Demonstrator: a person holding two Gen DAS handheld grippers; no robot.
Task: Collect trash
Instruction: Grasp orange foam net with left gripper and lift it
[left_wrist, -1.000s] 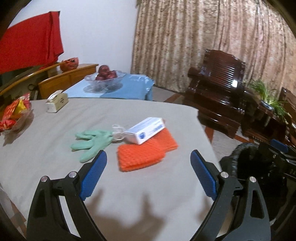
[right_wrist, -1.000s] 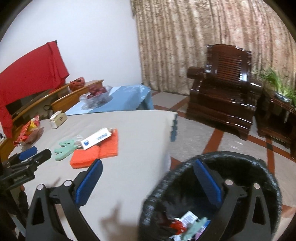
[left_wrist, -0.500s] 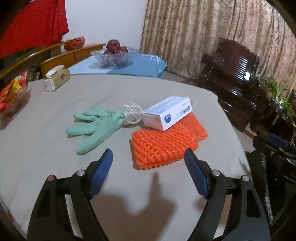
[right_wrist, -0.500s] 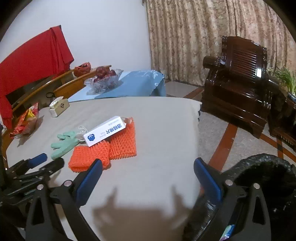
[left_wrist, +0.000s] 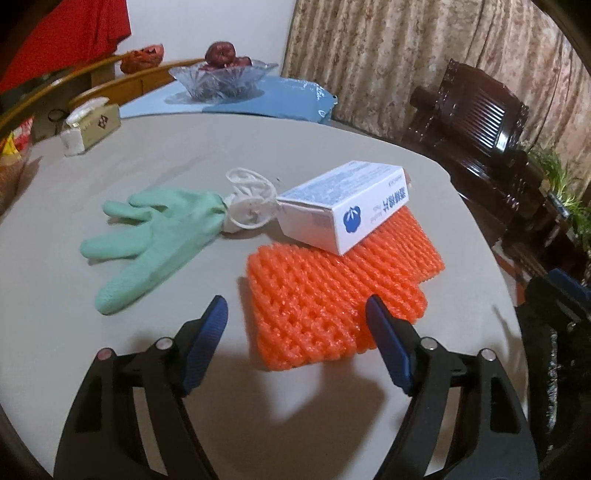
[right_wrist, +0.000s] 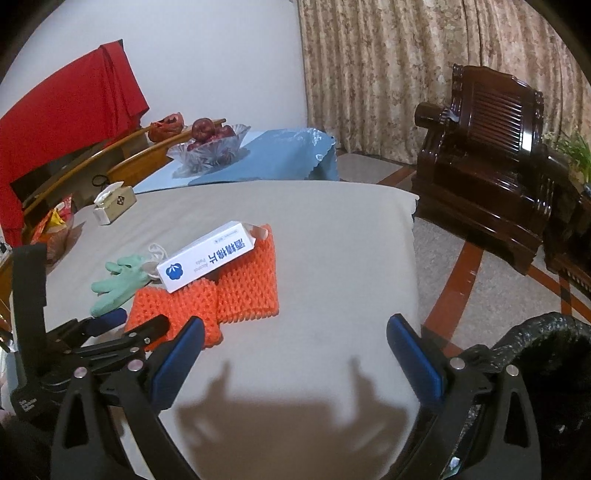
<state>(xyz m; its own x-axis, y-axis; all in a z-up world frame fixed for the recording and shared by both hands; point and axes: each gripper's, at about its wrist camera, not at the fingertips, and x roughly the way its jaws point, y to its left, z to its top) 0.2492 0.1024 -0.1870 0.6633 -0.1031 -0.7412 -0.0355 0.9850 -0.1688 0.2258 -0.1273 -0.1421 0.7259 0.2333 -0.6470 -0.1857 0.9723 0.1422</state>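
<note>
Two pieces of orange foam netting (left_wrist: 332, 295) lie flat and overlapping on the grey table (left_wrist: 184, 155), their mesh ribbed and bright. A white box (left_wrist: 347, 206) with blue print rests on the far edge of the netting, tilted across it. Beside the box sits a tangle of white cord (left_wrist: 251, 206), touching the cuff of a pale green glove (left_wrist: 155, 236) that lies palm down, fingers pointing away to the left.

Farther back on the table stand a tissue box (left_wrist: 92, 129) and, beyond it, a glass bowl of red fruit (left_wrist: 221, 74) on a blue cloth (right_wrist: 280, 155). A patterned curtain (right_wrist: 406, 74) hangs behind a dark wooden armchair (right_wrist: 487, 155); a red cloth (right_wrist: 70, 122) hangs at the left wall.

The left gripper (left_wrist: 297, 314) hovers just in front of the netting, its blue-padded fingers spread wide and empty, the near edge of the netting between them. The right gripper (right_wrist: 295, 332) is also wide apart and empty, over bare table, with the netting ahead and to its left and a black-lined trash bin (right_wrist: 546, 347) close at its right.
</note>
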